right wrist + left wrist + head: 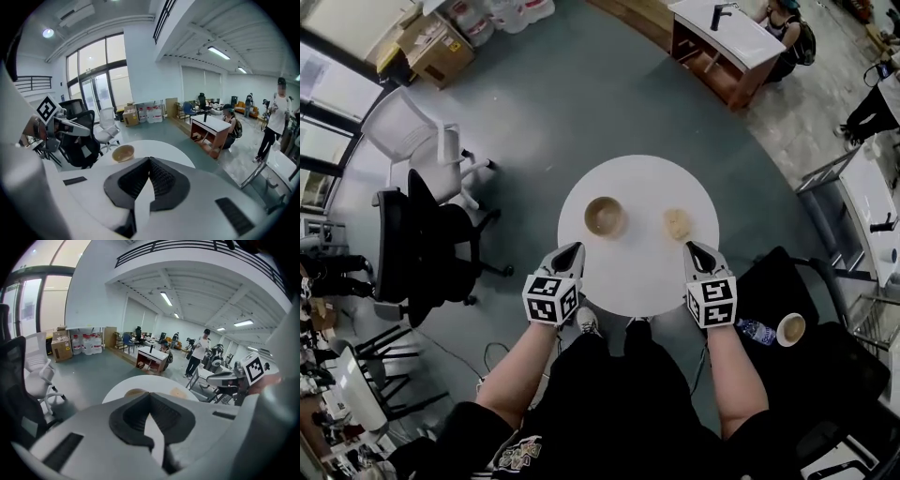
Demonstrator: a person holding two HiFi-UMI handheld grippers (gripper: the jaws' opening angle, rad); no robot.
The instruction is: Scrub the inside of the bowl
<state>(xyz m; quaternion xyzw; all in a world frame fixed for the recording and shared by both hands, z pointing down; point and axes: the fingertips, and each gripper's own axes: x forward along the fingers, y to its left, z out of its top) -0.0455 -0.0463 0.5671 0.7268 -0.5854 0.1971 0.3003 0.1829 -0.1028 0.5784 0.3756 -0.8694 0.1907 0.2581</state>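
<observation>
Left gripper: we see the jaws pressed together with nothing between them, held over the table's near left edge and short of the bowl.
Right gripper: jaws together too and empty, over the near right edge, just short of the sponge.
Table: round and white, carrying the bowl and the sponge.
Bowl: tan, upright on the table's left half, clear of both grippers. We see only a plain tan inside.
Sponge: pale tan pad on the table's right half, well apart from the bowl.
Cup: white rim with a tan-brown inside, on the dark seat to the right of the table. We cannot tell what fills it.
Bottle: clear plastic, lying just beside the cup, fill level unreadable.
Water jugs: on the far floor near a cardboard box. We cannot tell what is in them.
</observation>
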